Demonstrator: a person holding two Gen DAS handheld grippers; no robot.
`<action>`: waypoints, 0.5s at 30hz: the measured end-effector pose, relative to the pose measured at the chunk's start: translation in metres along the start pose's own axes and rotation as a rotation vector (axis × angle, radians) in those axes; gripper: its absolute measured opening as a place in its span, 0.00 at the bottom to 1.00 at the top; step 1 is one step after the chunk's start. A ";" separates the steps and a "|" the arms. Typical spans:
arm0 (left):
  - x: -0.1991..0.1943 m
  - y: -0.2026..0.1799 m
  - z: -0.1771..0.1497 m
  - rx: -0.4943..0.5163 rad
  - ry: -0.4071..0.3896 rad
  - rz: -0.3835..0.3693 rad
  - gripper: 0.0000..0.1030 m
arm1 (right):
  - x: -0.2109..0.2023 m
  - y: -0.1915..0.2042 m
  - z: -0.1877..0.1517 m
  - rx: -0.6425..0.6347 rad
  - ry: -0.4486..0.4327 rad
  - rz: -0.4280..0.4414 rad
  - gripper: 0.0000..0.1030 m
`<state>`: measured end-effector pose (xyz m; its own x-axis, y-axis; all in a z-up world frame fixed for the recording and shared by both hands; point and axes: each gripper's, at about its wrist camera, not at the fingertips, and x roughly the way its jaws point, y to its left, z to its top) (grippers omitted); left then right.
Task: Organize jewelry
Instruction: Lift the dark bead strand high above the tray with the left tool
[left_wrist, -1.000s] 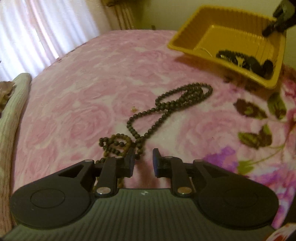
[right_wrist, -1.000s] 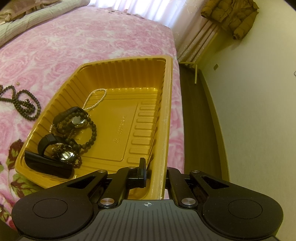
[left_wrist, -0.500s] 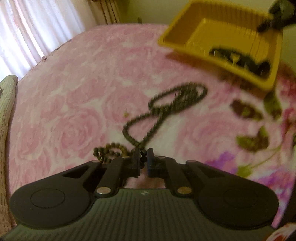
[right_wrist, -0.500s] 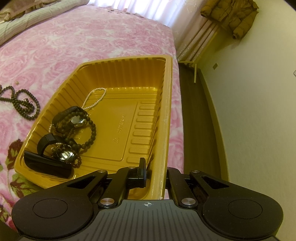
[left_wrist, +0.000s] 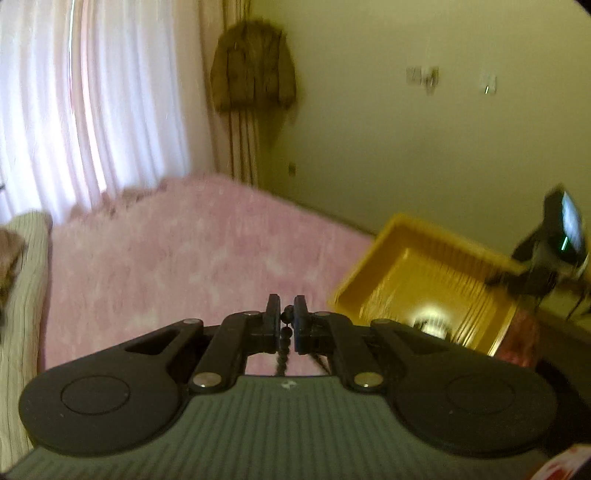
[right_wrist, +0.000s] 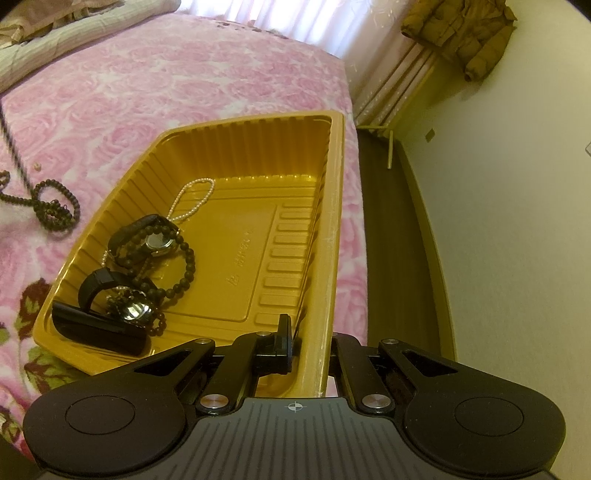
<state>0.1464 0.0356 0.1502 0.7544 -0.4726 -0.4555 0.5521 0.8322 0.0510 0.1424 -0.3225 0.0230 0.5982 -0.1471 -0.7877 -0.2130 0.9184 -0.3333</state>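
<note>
My left gripper (left_wrist: 287, 317) is shut on a dark bead necklace (left_wrist: 283, 350), whose beads hang down between the fingers, lifted above the pink bed. In the right wrist view the necklace's taut strand rises at the far left and the rest (right_wrist: 51, 206) lies coiled on the bed. My right gripper (right_wrist: 310, 343) is shut on the near right rim of the yellow tray (right_wrist: 332, 221). The tray also shows in the left wrist view (left_wrist: 424, 266). It holds watches (right_wrist: 159, 242), a dark bead bracelet (right_wrist: 181, 273), a pearl strand (right_wrist: 192, 199) and a black case (right_wrist: 96, 328).
The pink rose bedspread (right_wrist: 147, 92) fills the area around the tray. A striped pillow (left_wrist: 22, 295) lies at the left. The bed edge and dark floor (right_wrist: 399, 240) run to the right of the tray. Curtains (left_wrist: 92, 92) and a hanging coat (left_wrist: 255, 66) are behind.
My left gripper closed on the dark bead necklace and lifted it, tilting up and toward the tray. The right gripper stayed on the tray rim.
</note>
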 end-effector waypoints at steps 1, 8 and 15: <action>-0.005 -0.001 0.010 0.000 -0.023 -0.006 0.06 | 0.000 0.000 0.000 -0.001 0.000 0.000 0.04; -0.018 -0.013 0.059 0.019 -0.111 -0.060 0.06 | -0.001 0.000 0.000 -0.001 0.001 -0.001 0.04; -0.008 -0.039 0.096 0.077 -0.152 -0.114 0.06 | -0.001 0.001 0.000 -0.002 0.000 -0.001 0.04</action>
<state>0.1531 -0.0211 0.2369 0.7273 -0.6057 -0.3227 0.6580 0.7490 0.0774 0.1421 -0.3216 0.0237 0.5982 -0.1482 -0.7876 -0.2137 0.9177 -0.3350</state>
